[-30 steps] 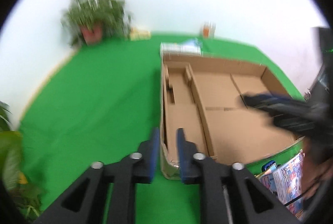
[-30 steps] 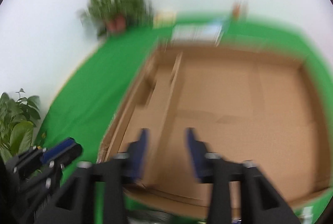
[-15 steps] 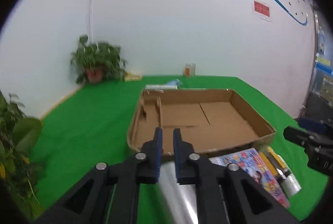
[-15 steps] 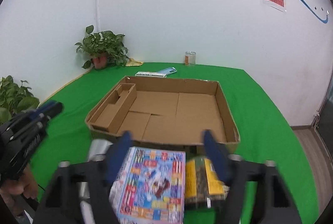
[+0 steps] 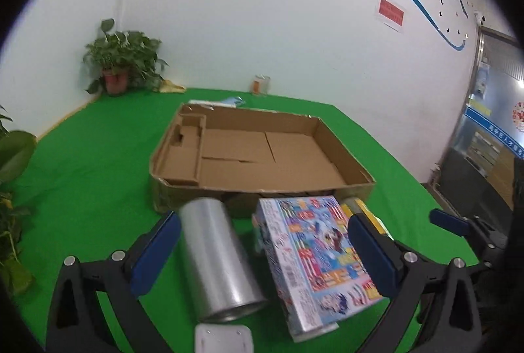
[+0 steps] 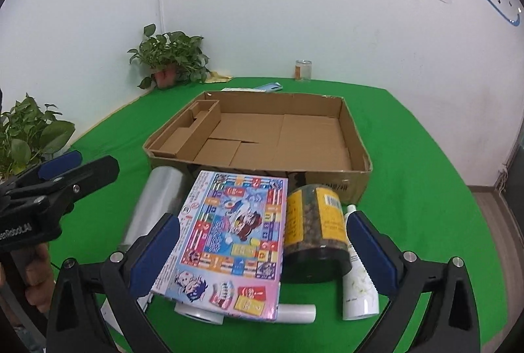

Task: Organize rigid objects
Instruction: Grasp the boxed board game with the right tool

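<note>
An empty open cardboard box [image 5: 360, 169] [image 6: 357, 136] sits on the green table. In front of it lie a silver cylinder [image 5: 216, 258] [image 6: 157, 202], a colourful game box [image 5: 314, 254] [image 6: 235, 238], a jar with a yellow label [image 6: 314, 228] [image 5: 363, 208], a white bottle [image 6: 358, 284] and a white tube [image 6: 294, 313]. My left gripper [image 5: 262, 251] is open and empty above the cylinder and game box; it also shows in the right wrist view [image 6: 62, 169]. My right gripper [image 6: 262, 254] is open and empty above the game box and jar; its tip shows in the left wrist view [image 5: 448, 222].
Potted plants [image 6: 170, 58] [image 6: 29, 133] stand at the back left corner and left edge. A glass jar [image 6: 303, 70] and flat blue-white items [image 6: 262, 88] lie behind the box. A white flat piece [image 5: 224, 338] lies near the front edge.
Both grippers have pulled back from over the box toward the front of the table and both have opened wide. The objects in front of the box are now in view.
</note>
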`<state>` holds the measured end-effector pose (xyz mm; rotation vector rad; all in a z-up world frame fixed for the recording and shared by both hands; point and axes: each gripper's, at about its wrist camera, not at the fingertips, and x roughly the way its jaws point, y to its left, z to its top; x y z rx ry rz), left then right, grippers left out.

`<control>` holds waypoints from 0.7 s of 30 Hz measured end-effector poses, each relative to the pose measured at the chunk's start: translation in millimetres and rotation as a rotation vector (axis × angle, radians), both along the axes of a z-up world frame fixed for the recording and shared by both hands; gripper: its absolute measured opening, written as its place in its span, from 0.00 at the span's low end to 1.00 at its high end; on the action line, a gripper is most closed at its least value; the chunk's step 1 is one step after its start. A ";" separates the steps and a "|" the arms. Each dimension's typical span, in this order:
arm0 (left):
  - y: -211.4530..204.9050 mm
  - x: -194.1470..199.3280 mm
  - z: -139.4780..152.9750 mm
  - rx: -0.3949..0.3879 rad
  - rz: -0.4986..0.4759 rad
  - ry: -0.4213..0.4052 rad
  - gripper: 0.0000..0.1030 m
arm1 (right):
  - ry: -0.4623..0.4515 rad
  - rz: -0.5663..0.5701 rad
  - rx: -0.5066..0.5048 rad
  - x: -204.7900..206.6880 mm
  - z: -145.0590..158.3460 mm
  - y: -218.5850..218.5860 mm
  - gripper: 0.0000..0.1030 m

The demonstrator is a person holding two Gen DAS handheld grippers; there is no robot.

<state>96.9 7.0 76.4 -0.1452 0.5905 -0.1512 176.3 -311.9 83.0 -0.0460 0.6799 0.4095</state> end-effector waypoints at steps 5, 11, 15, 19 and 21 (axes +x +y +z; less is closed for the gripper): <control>-4.1 11.4 -6.2 -0.034 -0.032 0.047 0.98 | 0.050 0.034 0.050 -0.4 -16.3 -8.6 1.00; -12.1 49.6 -34.6 -0.195 -0.174 0.221 0.98 | 0.154 0.095 0.083 6.1 -51.4 -12.7 1.00; -23.2 76.5 -55.3 -0.216 -0.201 0.307 0.98 | 0.217 0.133 0.141 20.2 -66.3 -16.4 1.00; -29.2 104.5 -81.5 -0.241 -0.191 0.444 0.98 | 0.299 0.201 0.143 42.3 -77.5 -2.6 0.95; -31.1 111.3 -86.8 -0.270 -0.199 0.474 0.98 | 0.320 0.212 0.124 47.9 -82.2 9.1 0.93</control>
